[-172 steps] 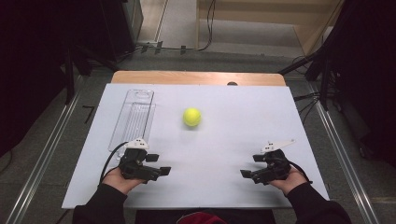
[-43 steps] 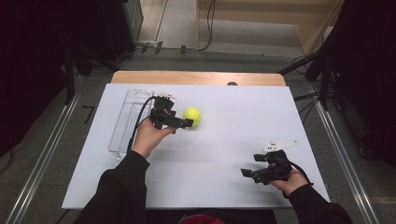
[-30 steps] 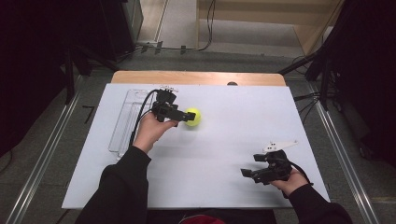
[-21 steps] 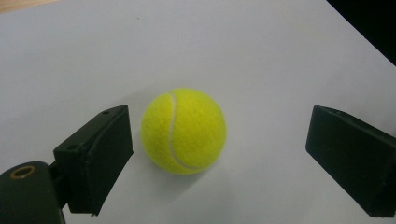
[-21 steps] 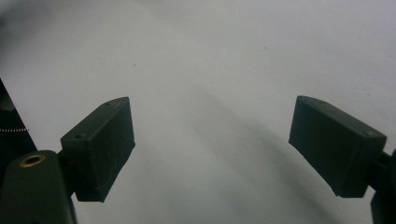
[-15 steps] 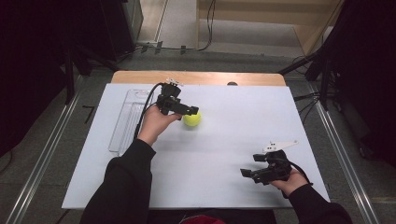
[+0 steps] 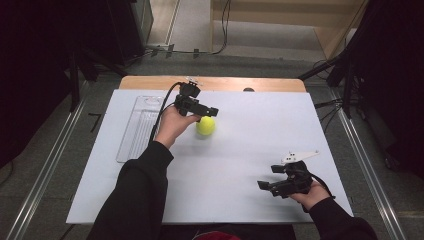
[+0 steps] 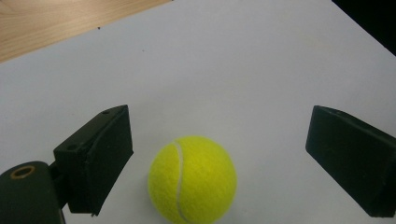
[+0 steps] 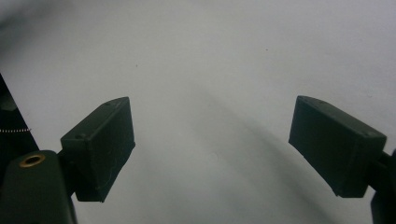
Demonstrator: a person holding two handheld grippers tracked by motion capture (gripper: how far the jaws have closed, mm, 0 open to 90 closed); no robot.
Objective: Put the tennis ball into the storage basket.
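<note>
Right claw (image 7: 280, 185) parked at near right of surface (image 7: 260, 150), jaws wide, empty. Left claw (image 7: 202, 111) just above tennis ball (image 7: 205, 125) mid-surface, jaws spread either side, not touching. Ball sits between them; left is nearer.

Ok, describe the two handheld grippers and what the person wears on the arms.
Both the left gripper and the right gripper are black, with two blocky jaws. A black cable trails from the left; a pale three-cornered plate tops the right. Both sleeves are black.
</note>
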